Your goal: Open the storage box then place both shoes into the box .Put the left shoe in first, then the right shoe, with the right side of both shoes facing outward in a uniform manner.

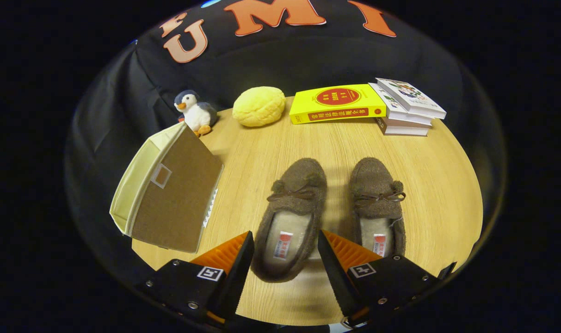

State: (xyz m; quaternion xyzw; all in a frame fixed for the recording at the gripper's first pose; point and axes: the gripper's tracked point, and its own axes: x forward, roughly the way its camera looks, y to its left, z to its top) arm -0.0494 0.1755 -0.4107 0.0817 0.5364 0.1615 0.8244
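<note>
The gripper (285, 261) is held wide around the left shoe (290, 219) heel, untouched; the right shoe (377, 203) heel is partly hidden.

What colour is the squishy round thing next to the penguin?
The round cushion is pale yellow, seen best in the gripper view, far beyond the open fingers.

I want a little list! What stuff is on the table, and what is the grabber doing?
gripper: open, fingers either side of the left slipper's heel
left slipper: brown, between the fingers
right slipper: beside it
storage box: beige, beside the left slipper
toy penguin: behind the box
yellow plush: beside the penguin
books: far side, stacked
</note>
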